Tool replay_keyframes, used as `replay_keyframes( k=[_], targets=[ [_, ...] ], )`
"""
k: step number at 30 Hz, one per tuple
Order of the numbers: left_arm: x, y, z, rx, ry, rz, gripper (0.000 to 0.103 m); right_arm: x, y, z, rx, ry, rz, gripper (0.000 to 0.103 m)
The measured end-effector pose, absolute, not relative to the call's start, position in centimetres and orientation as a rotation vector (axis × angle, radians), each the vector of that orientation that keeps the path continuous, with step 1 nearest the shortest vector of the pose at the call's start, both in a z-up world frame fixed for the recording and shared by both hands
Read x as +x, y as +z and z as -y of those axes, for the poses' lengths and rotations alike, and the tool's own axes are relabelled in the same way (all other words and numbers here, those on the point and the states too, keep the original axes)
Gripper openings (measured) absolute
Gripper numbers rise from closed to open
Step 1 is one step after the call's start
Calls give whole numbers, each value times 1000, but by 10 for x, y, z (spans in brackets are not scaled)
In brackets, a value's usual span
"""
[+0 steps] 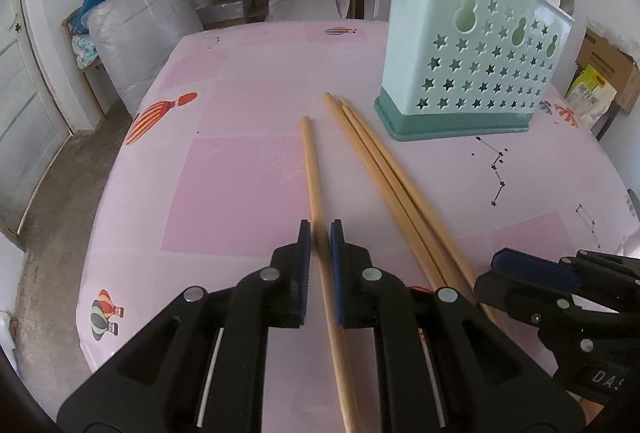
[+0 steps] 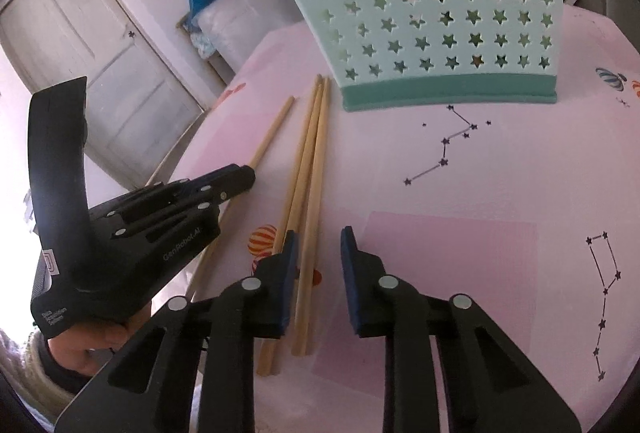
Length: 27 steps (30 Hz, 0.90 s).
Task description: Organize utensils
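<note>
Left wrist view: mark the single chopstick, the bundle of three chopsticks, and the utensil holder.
single chopstick (image 1: 311,169), left wrist view, mid-shaft
bundle of three chopsticks (image 1: 374,157), left wrist view, middle stick
utensil holder (image 1: 472,65), left wrist view, perforated front wall

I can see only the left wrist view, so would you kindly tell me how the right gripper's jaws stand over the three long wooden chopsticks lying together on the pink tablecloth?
Observer: The right gripper is open. At least one of the three wooden chopsticks lies between its pads, with a clear gap beside it.
Operator: Thank you. What is behind the left gripper?
Observer: A hand in a cream knitted sleeve grips its handle.
</note>
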State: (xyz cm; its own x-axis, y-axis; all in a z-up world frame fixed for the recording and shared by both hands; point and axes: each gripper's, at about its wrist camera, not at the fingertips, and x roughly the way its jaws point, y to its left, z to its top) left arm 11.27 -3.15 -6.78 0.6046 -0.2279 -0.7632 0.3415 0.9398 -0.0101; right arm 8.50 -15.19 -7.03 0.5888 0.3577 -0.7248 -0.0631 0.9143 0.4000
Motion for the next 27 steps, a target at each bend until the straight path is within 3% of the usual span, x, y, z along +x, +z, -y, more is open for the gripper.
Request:
replay_keyframes(
  k=[5, 23, 27],
  targets=[
    [112, -68, 33, 150, -324, -858, 8, 91, -70, 147, 313, 245, -934, 6],
    [89, -62, 24, 118, -375, -945, 5, 5, -62, 201, 398, 111, -1015, 6],
    [90, -63, 30, 178, -351, -934, 19, 2, -62, 206, 404, 84, -1014, 6]
  ],
)
